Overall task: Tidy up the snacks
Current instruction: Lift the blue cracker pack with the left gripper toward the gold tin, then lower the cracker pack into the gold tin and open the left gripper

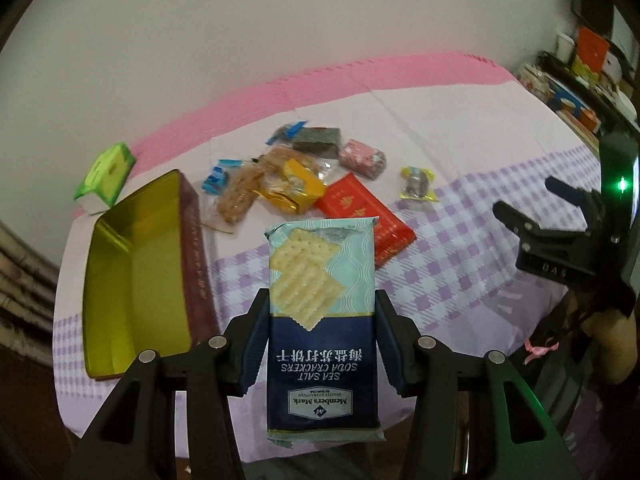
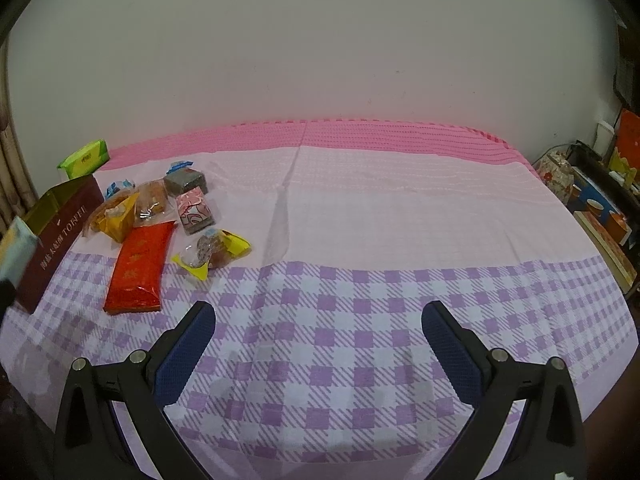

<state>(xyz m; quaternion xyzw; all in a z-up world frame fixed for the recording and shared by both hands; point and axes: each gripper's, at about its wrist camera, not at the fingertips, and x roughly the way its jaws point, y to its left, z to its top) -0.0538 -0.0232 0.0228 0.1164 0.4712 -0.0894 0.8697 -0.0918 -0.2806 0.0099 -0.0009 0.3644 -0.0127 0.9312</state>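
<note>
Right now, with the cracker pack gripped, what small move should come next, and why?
Probably swing the left gripper left and lower the soda cracker pack into the open tin: the pack is held aloft, and the tin sits empty beside it.

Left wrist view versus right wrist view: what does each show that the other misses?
Only the left wrist view shows the left gripper shut on the soda cracker pack, the gold inside of the open tin, and the right gripper's body at the right edge.

Only the right wrist view shows the right gripper with fingers wide apart over bare checked cloth, and the tin's maroon lettered side.

Both show the snack pile, including the red packet and the yellow-edged candy, and the green pack beyond the tin.
</note>
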